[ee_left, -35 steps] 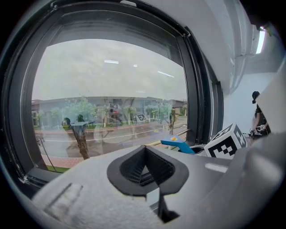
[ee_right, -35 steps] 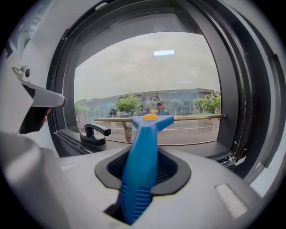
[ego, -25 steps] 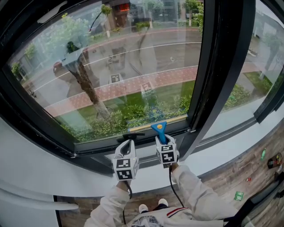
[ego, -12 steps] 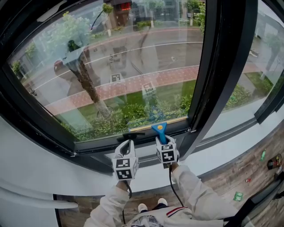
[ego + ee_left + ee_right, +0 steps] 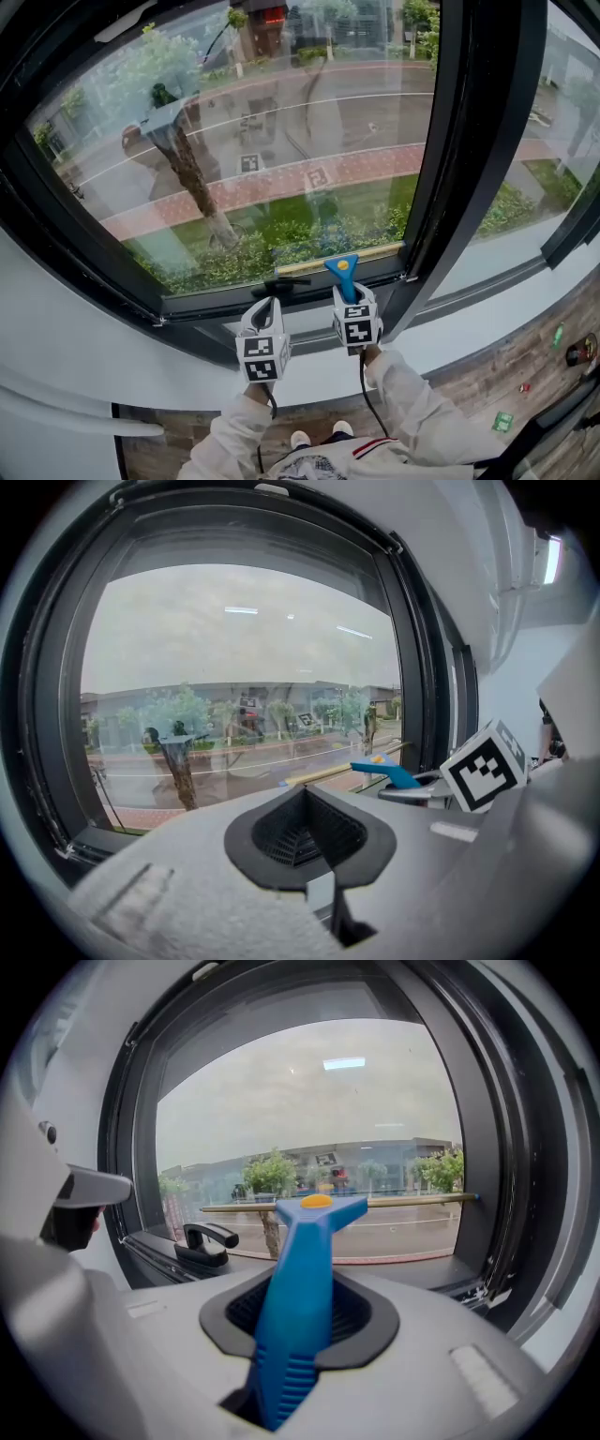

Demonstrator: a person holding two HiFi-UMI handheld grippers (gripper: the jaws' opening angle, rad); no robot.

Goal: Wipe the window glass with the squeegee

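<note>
A: Where is the squeegee to be found?

B: It is seen just to the right of the black window handle. Its blue grip is stood upright and is clamped in the right gripper, whose fingers are closed on the ribbed lower end of the grip.

A: And the blade?

B: The brass-coloured blade is laid along the bottom edge of the window glass. It runs from just beyond the window handle off to that handle's right, up to the dark upright of the frame.

A: How is the left gripper placed?

B: It is held just short of the window handle, on the person's side, and is not touching it. Its fingers are drawn together, and nothing is gripped between them.

A: Are the two grippers in contact?

B: No. They are held side by side with a gap between them, the right one further right of the window handle. White sleeves are seen behind them.
</note>
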